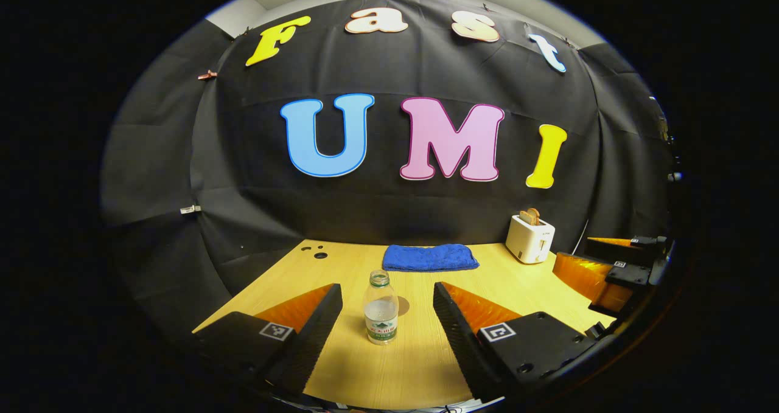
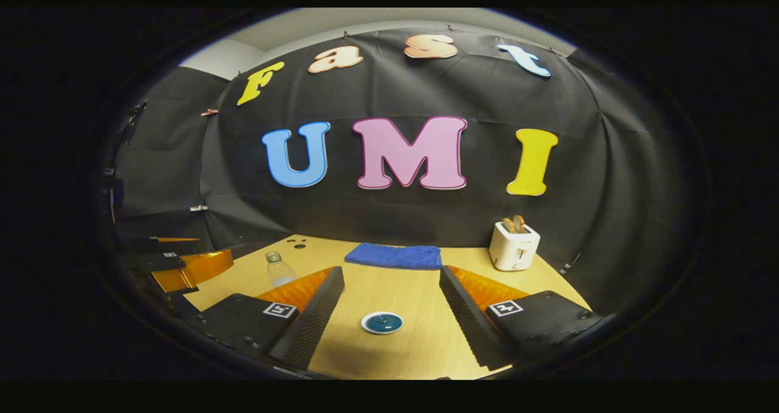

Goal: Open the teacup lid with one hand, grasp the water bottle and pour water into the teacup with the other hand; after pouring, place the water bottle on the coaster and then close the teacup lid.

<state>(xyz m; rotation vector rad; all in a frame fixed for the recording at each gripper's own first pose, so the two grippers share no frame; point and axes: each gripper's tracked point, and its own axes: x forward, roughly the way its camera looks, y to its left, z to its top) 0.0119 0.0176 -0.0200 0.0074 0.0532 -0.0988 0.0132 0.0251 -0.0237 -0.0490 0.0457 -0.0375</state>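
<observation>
Both hand-held grippers wide, nothing held: left hand-held gripper (image 1: 386, 315) centred on water bottle (image 1: 381, 308), right hand-held gripper (image 2: 389, 306) over teacup lid (image 2: 382, 323) — grip lid rim squarely, lift straight.

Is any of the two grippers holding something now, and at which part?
Nothing is held. The left gripper is open around the water bottle without touching; the right gripper is open above the teacup lid.

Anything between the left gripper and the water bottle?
Nothing visible. The water bottle stands upright on the table, uncapped, centered ahead of the open left gripper, with bare wood in between.
</observation>
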